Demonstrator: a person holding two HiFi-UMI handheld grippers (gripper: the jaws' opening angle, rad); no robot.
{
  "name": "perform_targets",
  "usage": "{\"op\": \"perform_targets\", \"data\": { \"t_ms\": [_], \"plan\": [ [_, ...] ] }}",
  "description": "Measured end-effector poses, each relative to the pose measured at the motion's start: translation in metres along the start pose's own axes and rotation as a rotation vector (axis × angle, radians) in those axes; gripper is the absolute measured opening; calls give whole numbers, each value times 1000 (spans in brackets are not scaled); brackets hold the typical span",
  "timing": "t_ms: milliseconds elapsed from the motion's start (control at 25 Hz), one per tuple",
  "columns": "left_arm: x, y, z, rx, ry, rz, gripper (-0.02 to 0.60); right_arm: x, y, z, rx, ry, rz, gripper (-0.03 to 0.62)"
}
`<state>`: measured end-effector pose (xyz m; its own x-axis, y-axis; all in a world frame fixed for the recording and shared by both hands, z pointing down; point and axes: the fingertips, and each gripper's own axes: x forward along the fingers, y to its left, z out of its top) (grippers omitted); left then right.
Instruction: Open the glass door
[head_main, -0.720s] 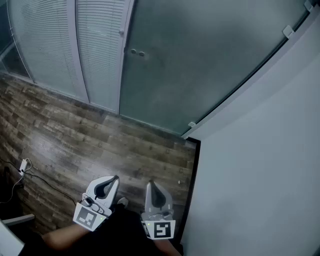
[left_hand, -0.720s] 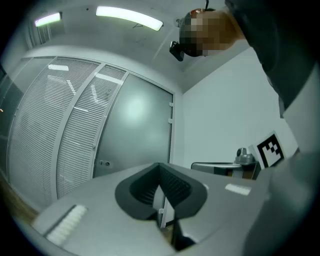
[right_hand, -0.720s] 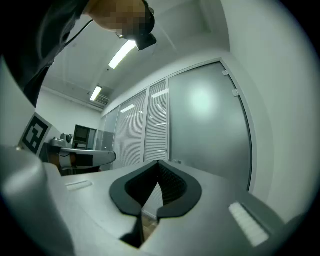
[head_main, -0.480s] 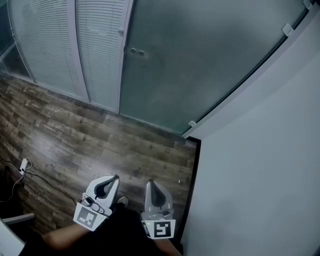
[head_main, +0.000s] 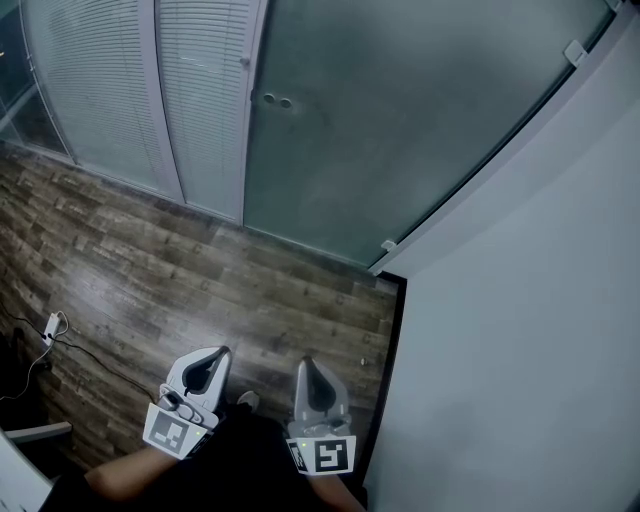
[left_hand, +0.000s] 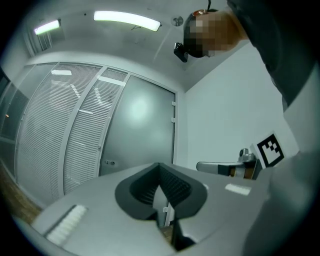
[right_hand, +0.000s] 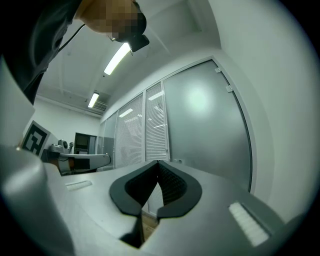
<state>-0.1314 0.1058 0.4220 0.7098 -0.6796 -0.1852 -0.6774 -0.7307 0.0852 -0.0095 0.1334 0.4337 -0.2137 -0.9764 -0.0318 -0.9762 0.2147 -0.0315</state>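
Note:
The frosted glass door (head_main: 400, 110) stands closed ahead, beyond the wood-pattern floor. It carries a small two-button lock fitting (head_main: 277, 101) near its left edge and hinge clips (head_main: 388, 245) along its right edge. My left gripper (head_main: 221, 352) and right gripper (head_main: 305, 363) hang low in the head view, side by side and well short of the door. Both are shut with nothing between the jaws. In the left gripper view the left gripper (left_hand: 160, 167) points toward the door (left_hand: 142, 127). In the right gripper view the right gripper (right_hand: 157, 164) faces the same door (right_hand: 205, 125).
Panels with white slatted blinds (head_main: 120, 90) stand left of the door. A white wall (head_main: 530, 330) runs along the right, with a dark skirting strip (head_main: 388, 360) at its foot. A cable and plug (head_main: 48, 330) lie on the floor at the left.
The head view has shifted a little, so the door sits slightly lower and further right. Both grippers show a touch lower in the picture and stay shut.

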Motion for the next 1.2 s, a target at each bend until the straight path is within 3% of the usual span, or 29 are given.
{"op": "perform_targets", "data": {
  "t_ms": [160, 760, 1200],
  "plan": [
    [-4, -1, -12, -7, 66, 27, 0, -3, 1, -4, 6, 11, 21, 2],
    [8, 8, -18, -31, 81, 13, 0, 13, 1, -17, 36, 46, 45, 2],
    [74, 52, -28, -59, 94, -6, 0, 79, -28, -17, 36, 90, 12, 2]
  ]
}}
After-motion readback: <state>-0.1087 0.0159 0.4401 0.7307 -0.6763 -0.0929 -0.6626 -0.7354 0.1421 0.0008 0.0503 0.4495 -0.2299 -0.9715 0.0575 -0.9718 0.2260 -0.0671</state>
